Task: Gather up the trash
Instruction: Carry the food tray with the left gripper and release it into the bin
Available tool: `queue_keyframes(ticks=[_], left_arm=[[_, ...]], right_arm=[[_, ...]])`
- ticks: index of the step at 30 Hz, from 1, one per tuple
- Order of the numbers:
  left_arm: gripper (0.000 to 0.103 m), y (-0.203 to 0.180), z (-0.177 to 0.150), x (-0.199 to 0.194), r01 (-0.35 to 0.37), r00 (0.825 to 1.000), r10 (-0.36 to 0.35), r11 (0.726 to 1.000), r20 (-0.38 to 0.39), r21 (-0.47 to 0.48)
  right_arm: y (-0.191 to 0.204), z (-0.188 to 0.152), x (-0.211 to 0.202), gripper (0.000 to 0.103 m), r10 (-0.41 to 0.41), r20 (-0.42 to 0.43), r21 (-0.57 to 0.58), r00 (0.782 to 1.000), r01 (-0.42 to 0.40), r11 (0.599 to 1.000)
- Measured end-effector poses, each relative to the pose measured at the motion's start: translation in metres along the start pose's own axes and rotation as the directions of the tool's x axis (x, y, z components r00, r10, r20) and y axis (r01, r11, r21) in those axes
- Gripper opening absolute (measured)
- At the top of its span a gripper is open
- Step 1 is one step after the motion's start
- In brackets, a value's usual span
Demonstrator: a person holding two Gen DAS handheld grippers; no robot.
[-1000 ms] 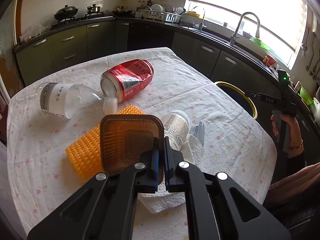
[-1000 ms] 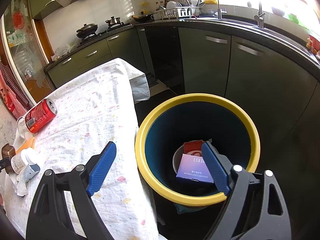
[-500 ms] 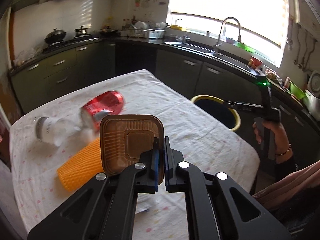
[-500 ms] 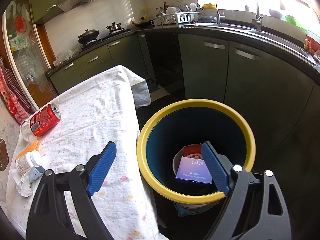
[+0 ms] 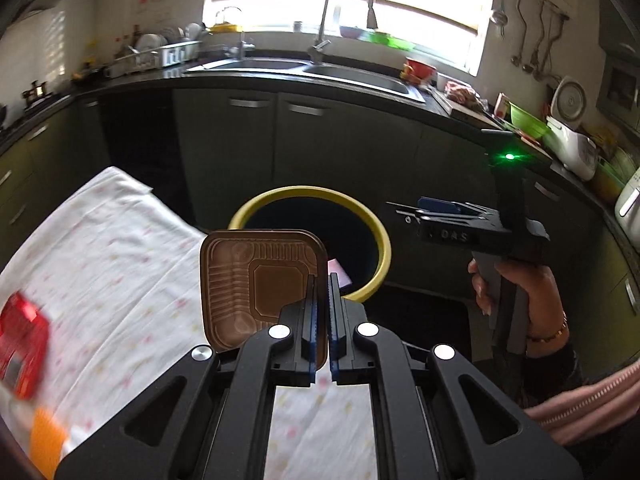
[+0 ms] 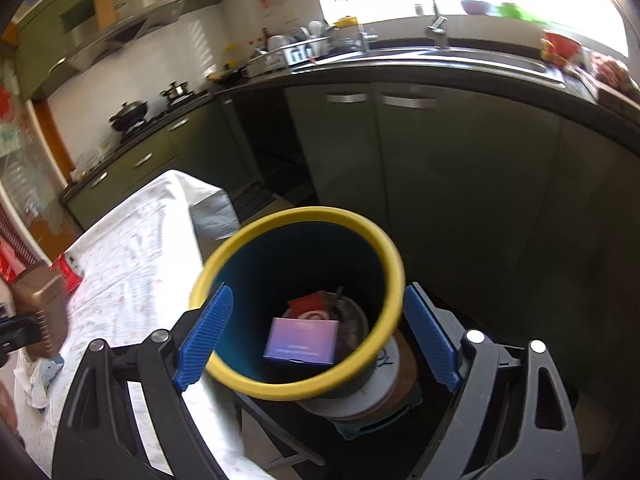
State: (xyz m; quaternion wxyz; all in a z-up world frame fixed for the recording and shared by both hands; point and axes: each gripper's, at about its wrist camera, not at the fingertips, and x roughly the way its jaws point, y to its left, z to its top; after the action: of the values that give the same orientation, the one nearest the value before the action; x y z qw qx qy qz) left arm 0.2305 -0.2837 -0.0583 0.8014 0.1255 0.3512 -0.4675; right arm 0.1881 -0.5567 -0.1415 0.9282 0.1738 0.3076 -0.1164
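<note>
My left gripper (image 5: 321, 312) is shut on the right edge of a brown plastic tray (image 5: 256, 284), held upright above the table's corner, just in front of the yellow-rimmed bin (image 5: 308, 196). The same tray (image 6: 42, 312) shows at the far left of the right wrist view. My right gripper (image 6: 318, 336) is open and empty, its blue pads on either side of the bin (image 6: 298, 216) as seen from above. Inside the bin lie a purple box (image 6: 300, 340) and a red wrapper (image 6: 310, 302). A red can (image 5: 22, 346) lies blurred on the tablecloth.
The table with its white speckled cloth (image 5: 120, 264) fills the left. An orange ribbed thing (image 5: 46, 440) lies at its lower left. Dark cabinets (image 5: 344, 152) and a sink counter run behind the bin. A hand (image 5: 516, 296) grips the right gripper's handle beside the bin.
My left gripper has swung right with the tray, from over the table's middle to its corner beside the bin. The right gripper has shifted a little over the bin, still open.
</note>
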Motion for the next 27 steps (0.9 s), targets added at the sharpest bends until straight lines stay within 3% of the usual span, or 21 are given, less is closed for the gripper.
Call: queue_keyframes(ticks=[10, 13, 14, 15, 18, 21, 27], left_arm=[[0.007, -0.005, 0.052, 0.126, 0.036, 0.991, -0.036, 0.999, -0.131, -0.001], [0.028, 0.002, 0.058, 0.142, 0.002, 0.992, -0.005, 1.000, -0.129, -0.019], [0.041, 0.004, 0.060, 0.143, -0.006, 0.993, 0.002, 0.999, -0.120, -0.033], [0.051, 0.008, 0.060, 0.140, -0.011, 0.994, 0.006, 0.999, -0.110, -0.043], [0.066, 0.009, 0.059, 0.122, -0.026, 0.998, 0.022, 0.998, -0.064, -0.063], [0.086, 0.005, 0.050, 0.085, -0.077, 0.997, 0.077, 0.994, -0.006, -0.074], [0.094, 0.006, 0.006, -0.009, -0.178, 0.979, 0.192, 0.969, 0.074, -0.169]], right_arm=[[-0.041, 0.000, 0.008, 0.083, -0.025, -0.015, 0.073, 1.000, 0.026, 0.997], [-0.043, -0.001, 0.012, 0.084, -0.021, -0.024, 0.076, 0.999, 0.023, 0.997], [-0.043, -0.001, 0.013, 0.084, -0.020, -0.027, 0.073, 0.999, 0.022, 0.997], [-0.042, -0.001, 0.014, 0.084, -0.017, -0.030, 0.070, 0.999, 0.019, 0.997], [-0.038, -0.002, 0.015, 0.084, -0.010, -0.034, 0.064, 0.999, 0.012, 0.998], [-0.032, -0.002, 0.018, 0.084, -0.003, -0.040, 0.049, 0.999, 0.005, 0.999], [-0.007, -0.005, 0.019, 0.084, 0.027, -0.054, 0.006, 0.998, -0.026, 1.000]])
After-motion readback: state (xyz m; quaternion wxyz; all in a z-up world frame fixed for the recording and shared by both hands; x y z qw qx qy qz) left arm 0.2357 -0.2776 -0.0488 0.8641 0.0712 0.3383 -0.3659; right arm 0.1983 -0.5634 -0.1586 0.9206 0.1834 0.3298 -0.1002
